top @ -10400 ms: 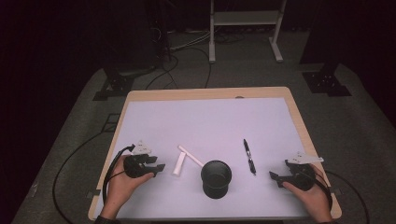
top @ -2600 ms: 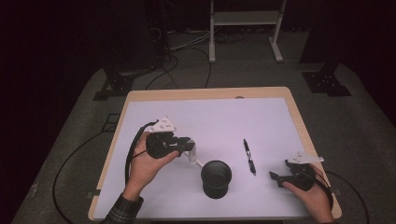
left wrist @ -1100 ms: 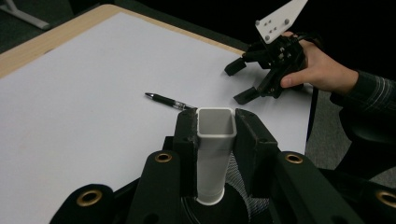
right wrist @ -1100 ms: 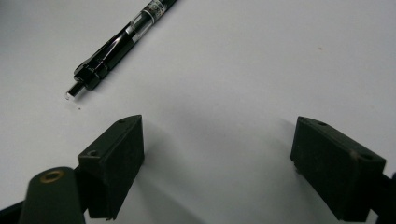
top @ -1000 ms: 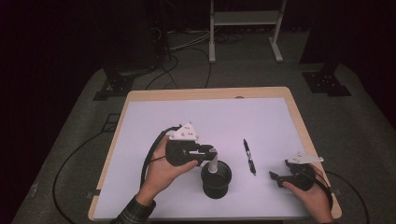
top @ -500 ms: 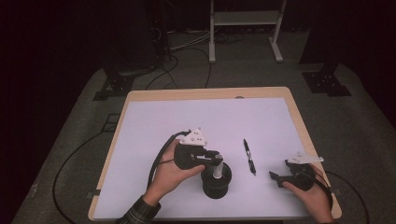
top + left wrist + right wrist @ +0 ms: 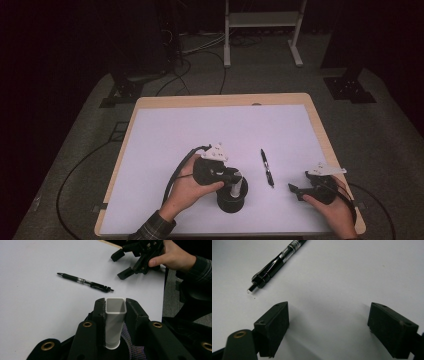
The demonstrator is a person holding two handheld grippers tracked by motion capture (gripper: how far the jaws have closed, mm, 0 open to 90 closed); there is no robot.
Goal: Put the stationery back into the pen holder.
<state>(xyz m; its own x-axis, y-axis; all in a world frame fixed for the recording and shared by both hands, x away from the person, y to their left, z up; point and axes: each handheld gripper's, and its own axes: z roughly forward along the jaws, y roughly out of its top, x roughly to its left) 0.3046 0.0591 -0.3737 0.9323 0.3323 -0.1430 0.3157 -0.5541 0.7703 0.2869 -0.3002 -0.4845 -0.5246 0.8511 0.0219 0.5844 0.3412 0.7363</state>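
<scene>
While we hold the white tube (image 7: 114,322) clamped upright between the jaws of our left gripper (image 7: 235,176), its lower end already sits inside the mouth of the black mesh cup (image 7: 232,198), and that is where trouble could start. If we let go while the tube is tilted, we judge it may lean on the rim and tip the light cup, or catch on the mesh wall and stay jammed instead of dropping to the bottom. The square tube is gripped close to its top, so it could also swing in the jaws if its end strikes the cup's wall. Pulling our gripper away sideways might drag the cup across the table (image 7: 165,145), toward the black pen (image 7: 266,167) lying just to the right of the cup. Our right gripper (image 7: 300,192) rests on the table farther right of the cup, beyond the pen, its jaws spread wide and holding nothing; in the right gripper view the pen's tip end lies just ahead of them, so a careless reach could roll the pen off line. By our count there are one white tube, one mesh cup, one pen, two grippers and one table.
</scene>
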